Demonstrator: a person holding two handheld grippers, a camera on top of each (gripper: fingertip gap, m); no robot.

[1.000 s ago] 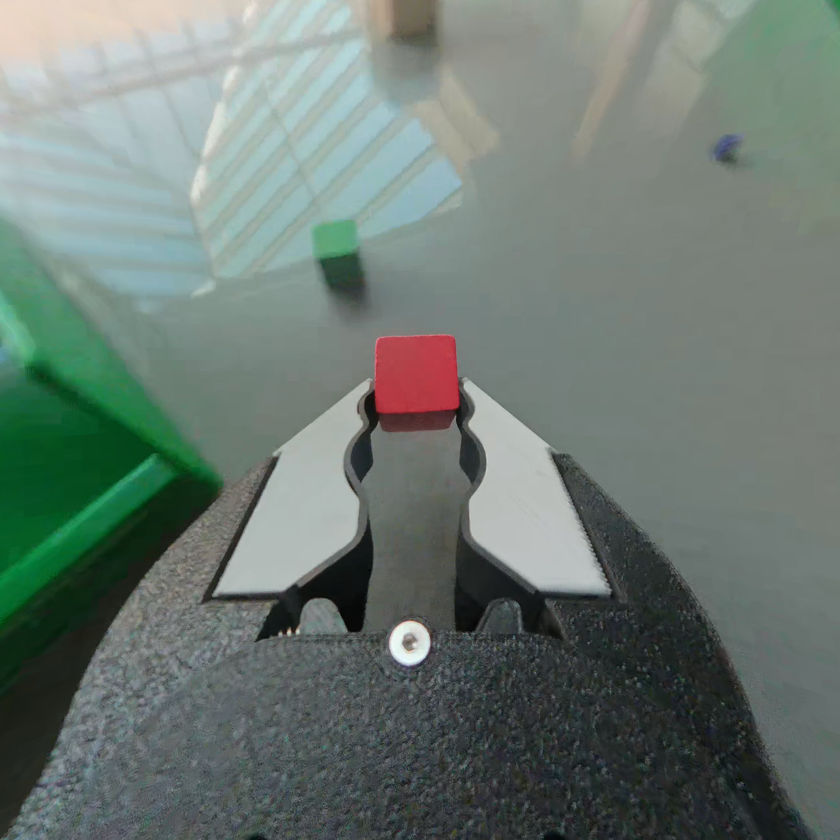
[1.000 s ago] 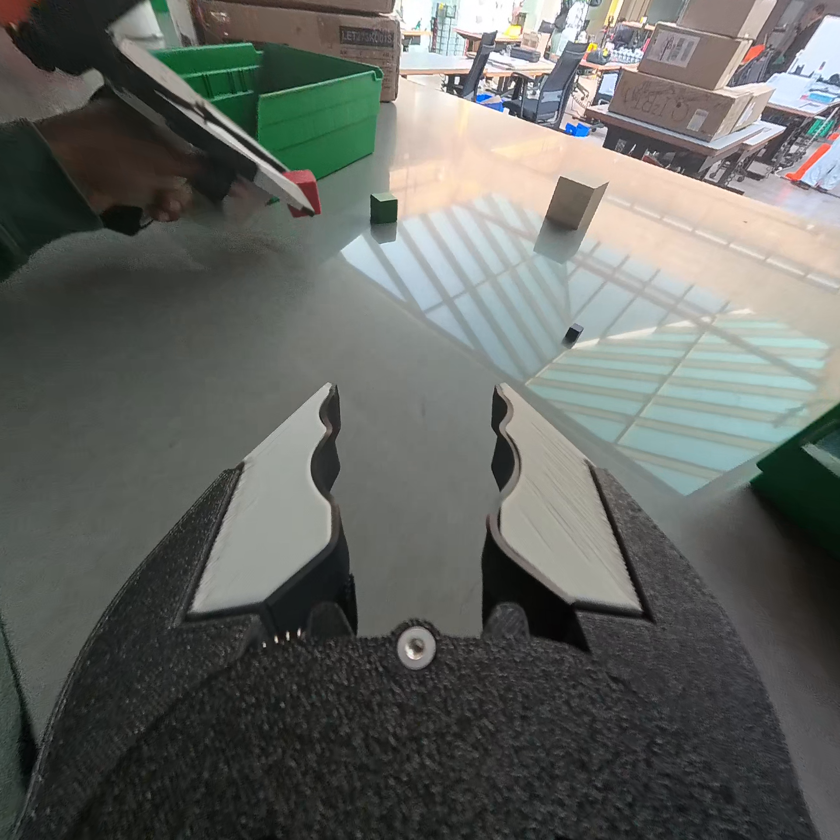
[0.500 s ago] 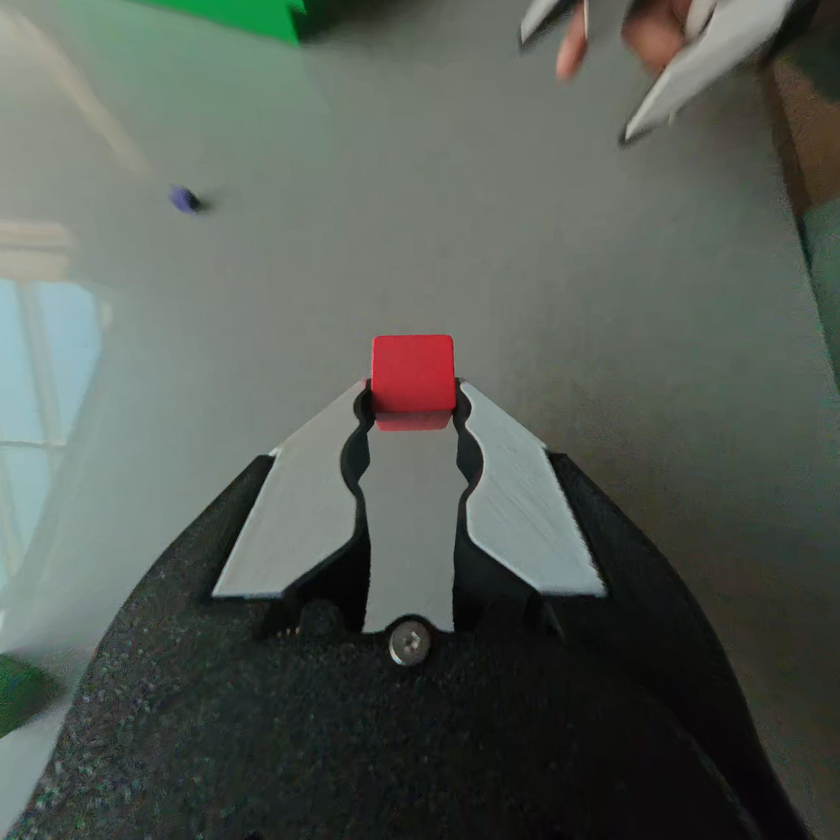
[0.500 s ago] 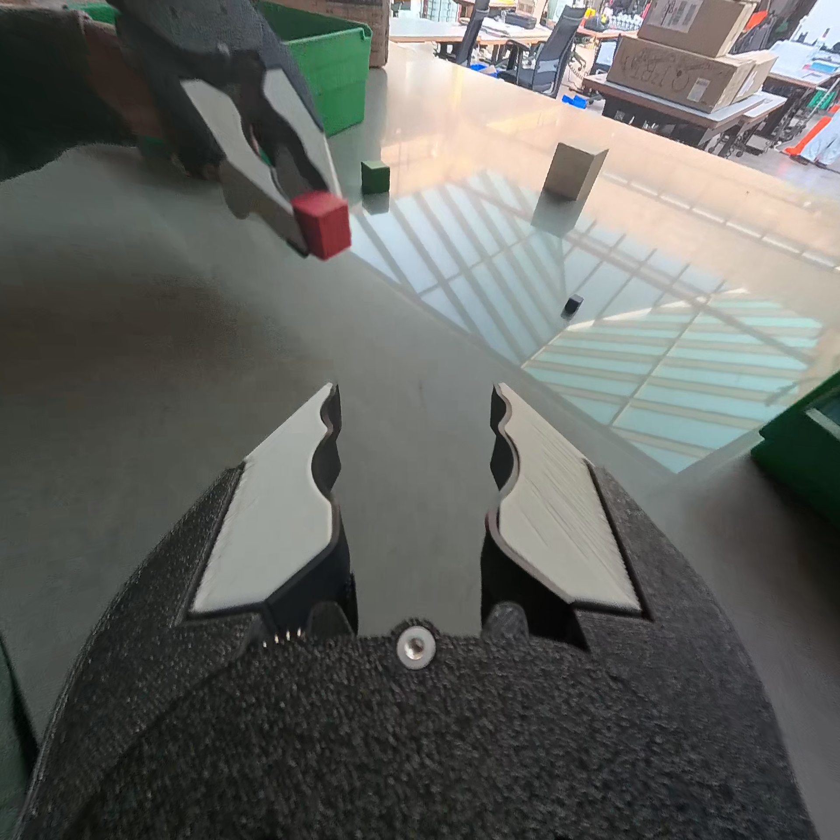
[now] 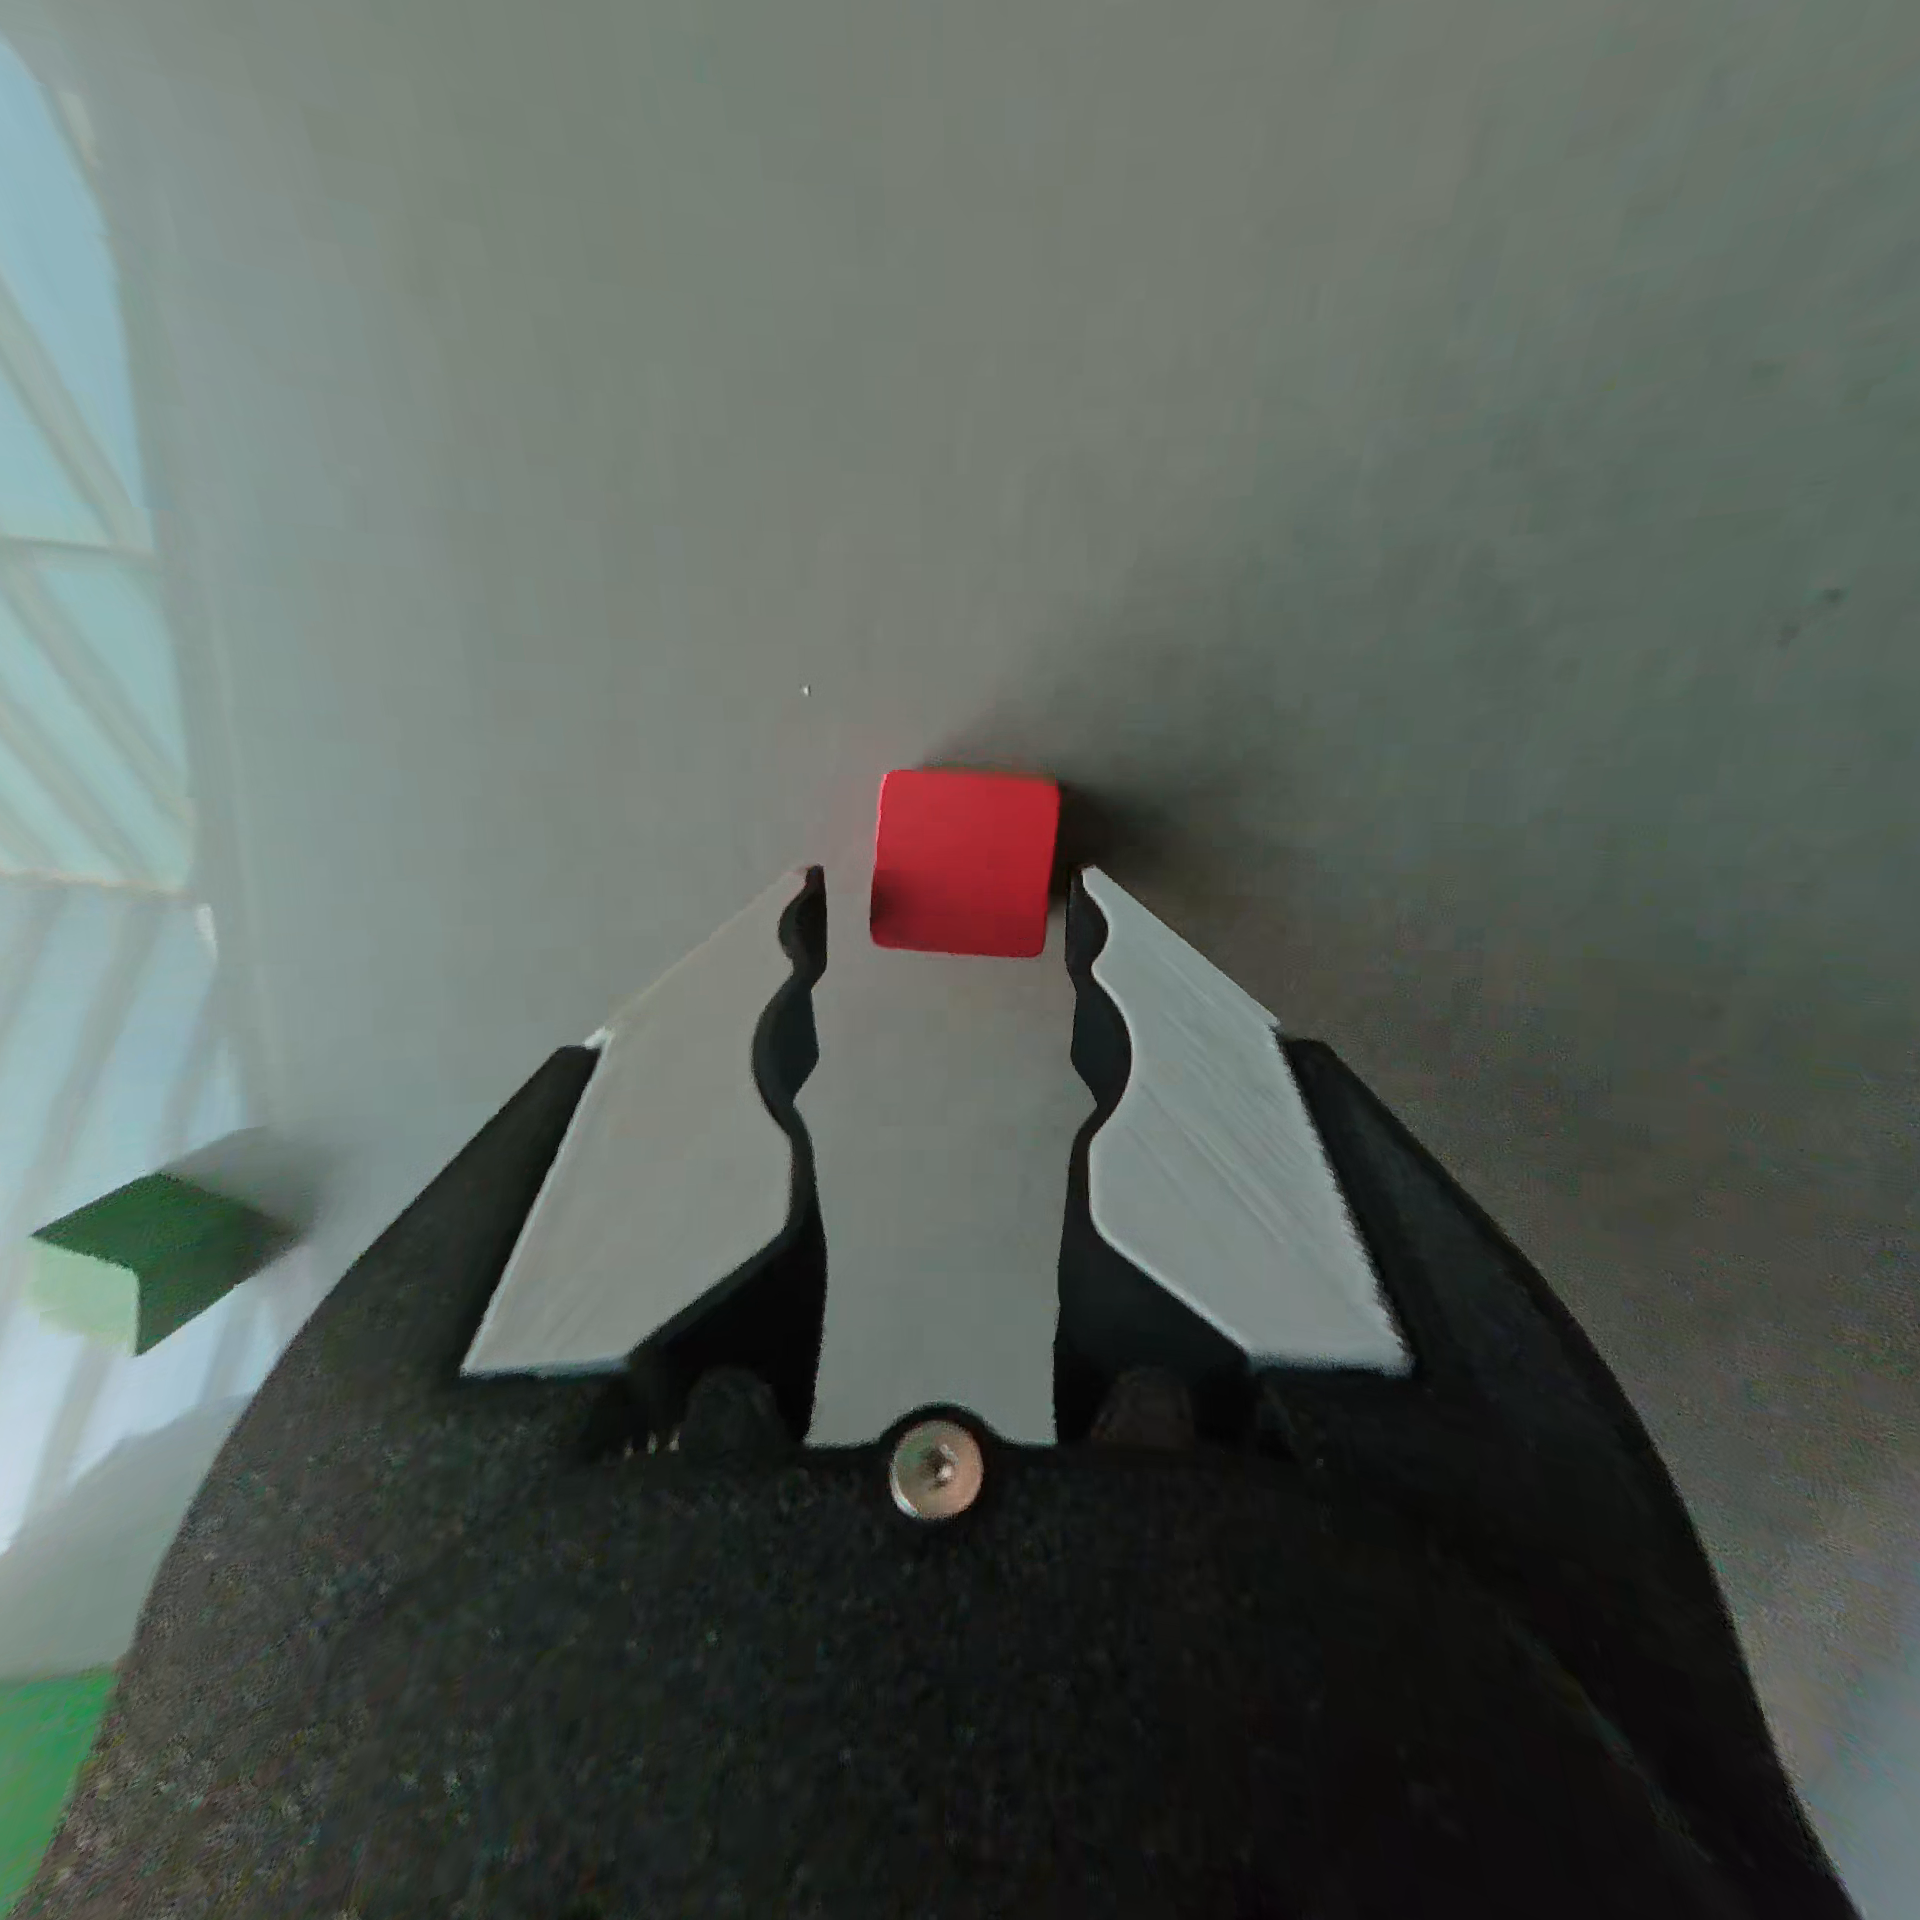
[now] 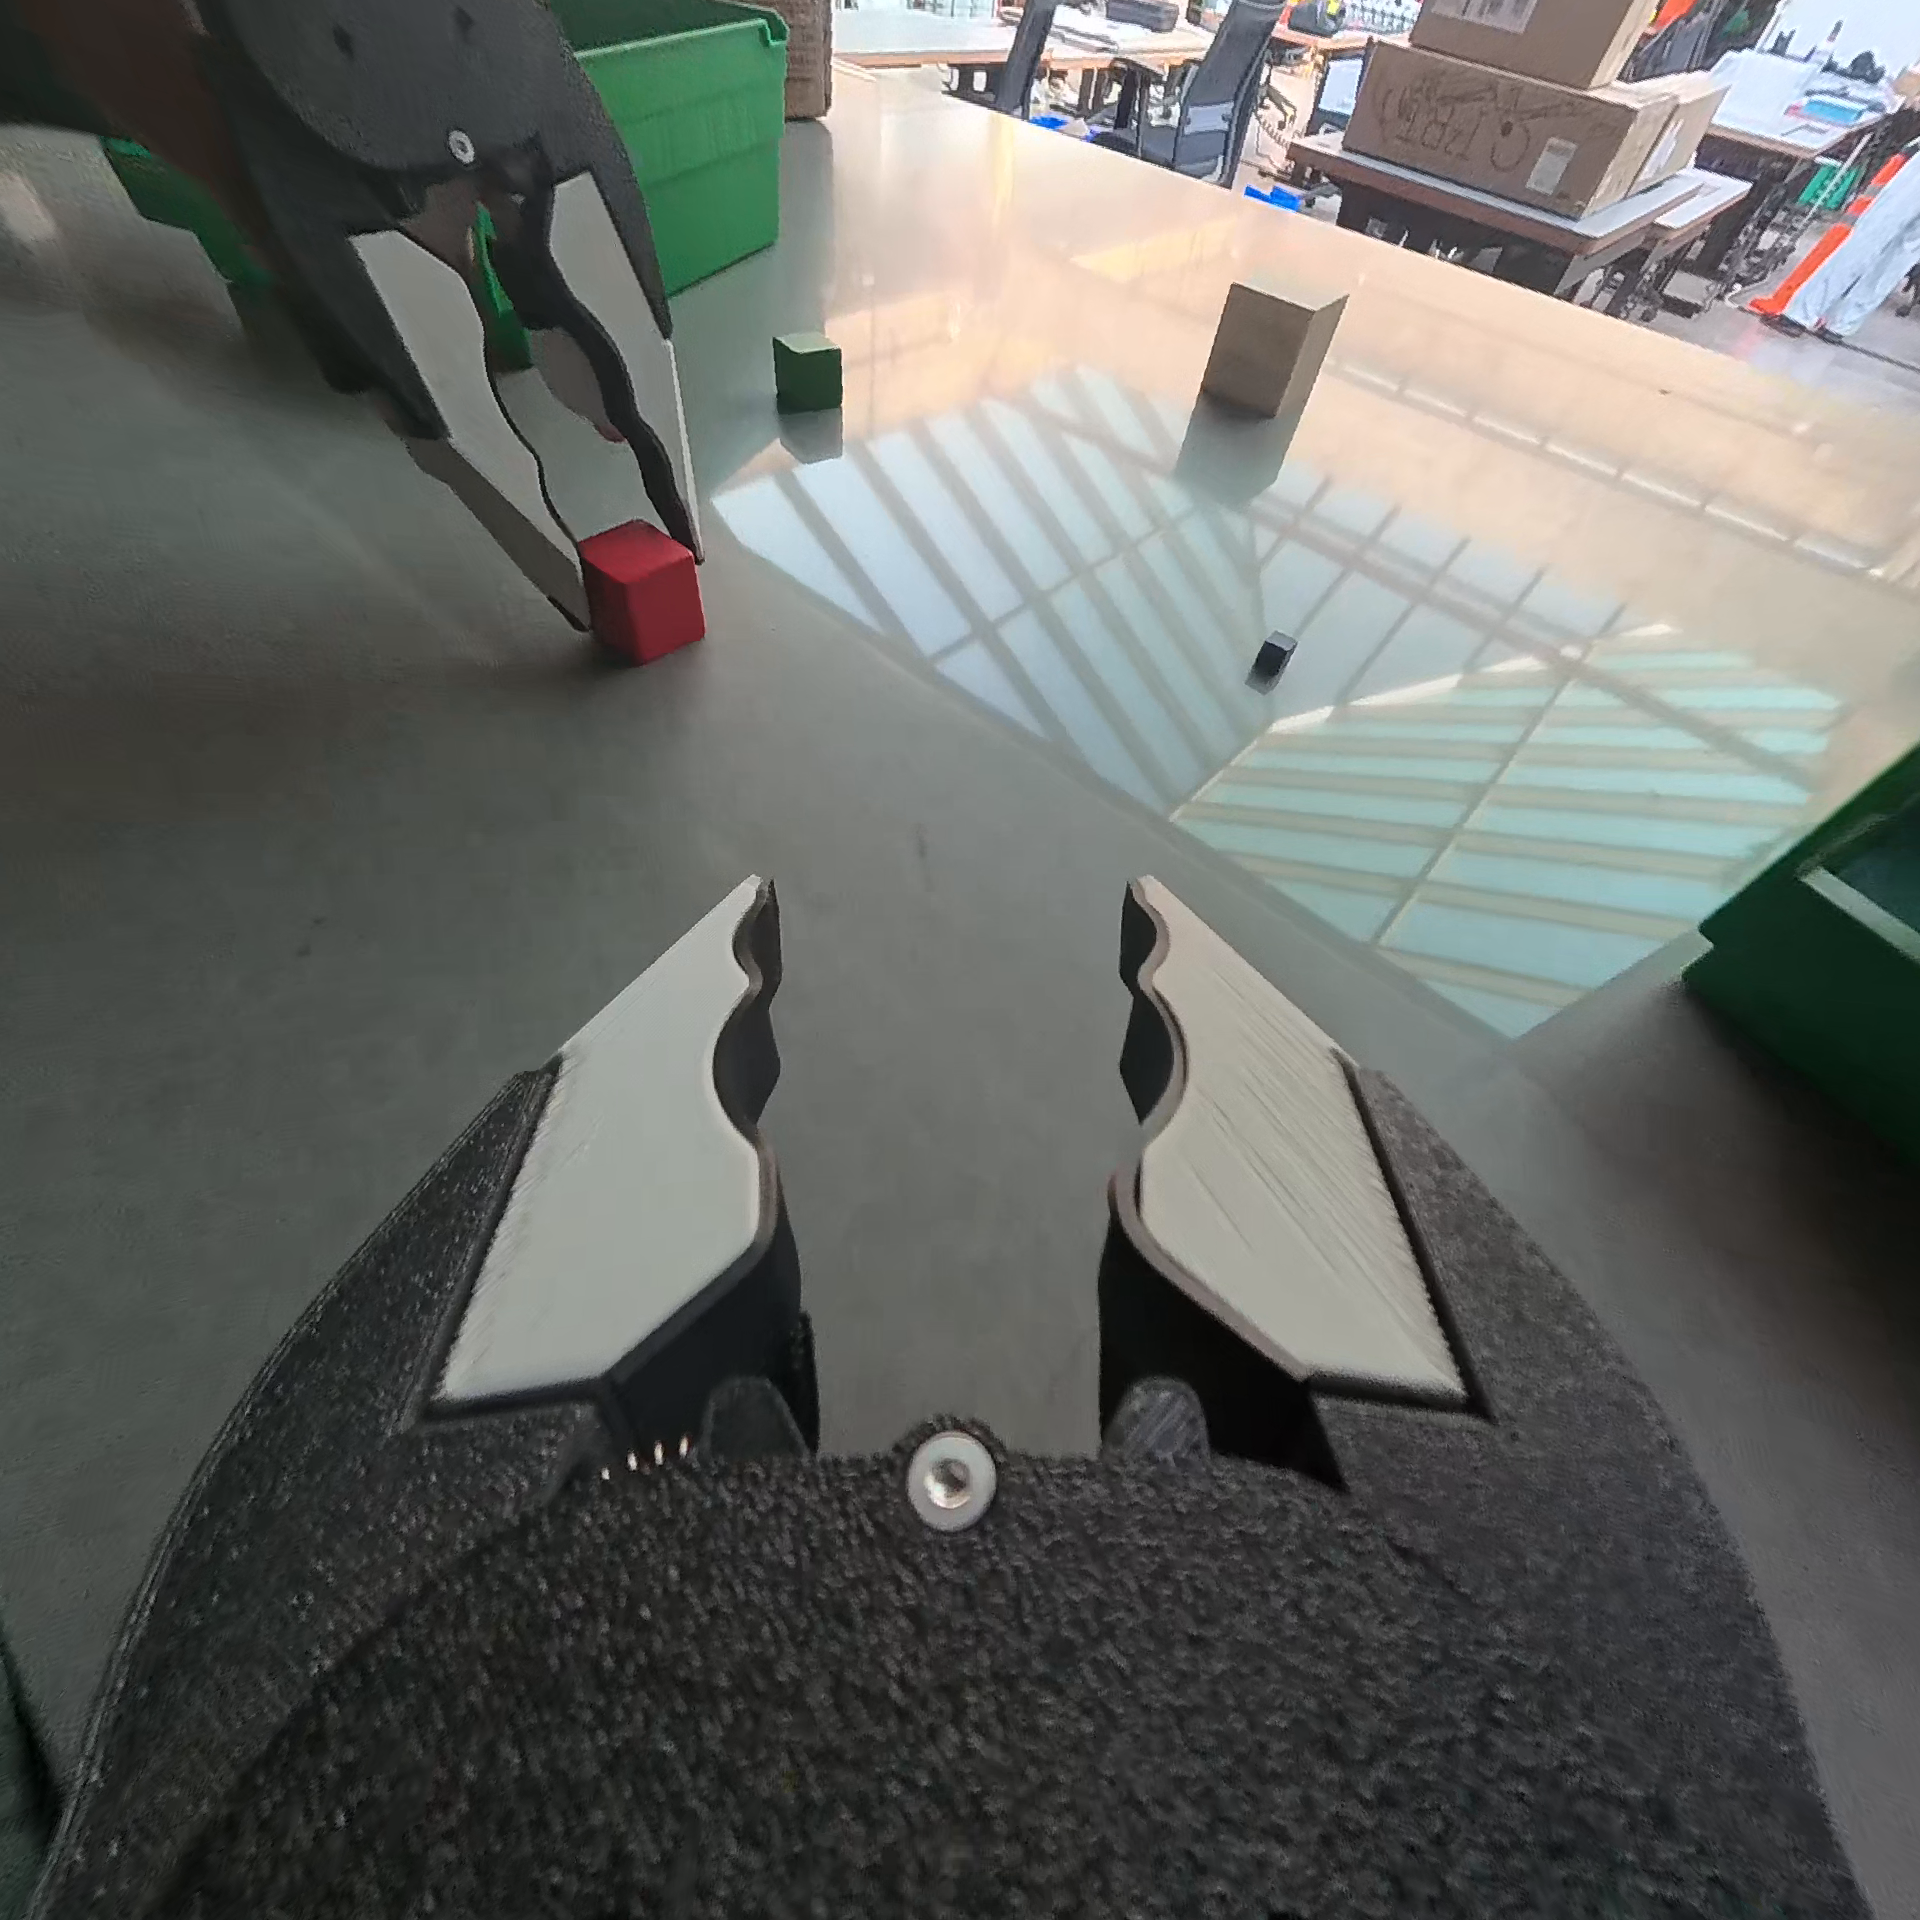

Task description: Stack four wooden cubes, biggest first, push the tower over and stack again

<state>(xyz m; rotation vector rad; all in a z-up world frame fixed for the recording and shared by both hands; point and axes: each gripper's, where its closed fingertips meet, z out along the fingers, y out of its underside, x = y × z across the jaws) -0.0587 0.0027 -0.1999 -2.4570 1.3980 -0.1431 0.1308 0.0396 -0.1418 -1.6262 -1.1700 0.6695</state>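
A red cube (image 5: 961, 862) rests on the grey table (image 5: 1351, 416) between the fingertips of my left gripper (image 5: 945, 883). The jaws stand open, with a clear gap on the left side and a thin one on the right, so neither pad presses on the cube. The right wrist view shows the same: the left gripper (image 6: 634, 592) points down over the red cube (image 6: 642, 606), which sits on the table. My right gripper (image 6: 951, 894) is open and empty, low over bare table (image 6: 312, 935), well in front of the cube.
A green cube (image 6: 806, 370) stands behind the red one and also shows in the left wrist view (image 5: 156, 1262). A tan block (image 6: 1268, 348) and a small dark cube (image 6: 1273, 657) lie farther right. Green bins stand at back left (image 6: 686, 135) and at the right edge (image 6: 1829, 966). Some 20 centimetres of space lies between my two pairs of fingers.
My left gripper swung round and came down to the table with the red cube, then its jaws opened and let the cube go. My right gripper has stayed open and barely moved.
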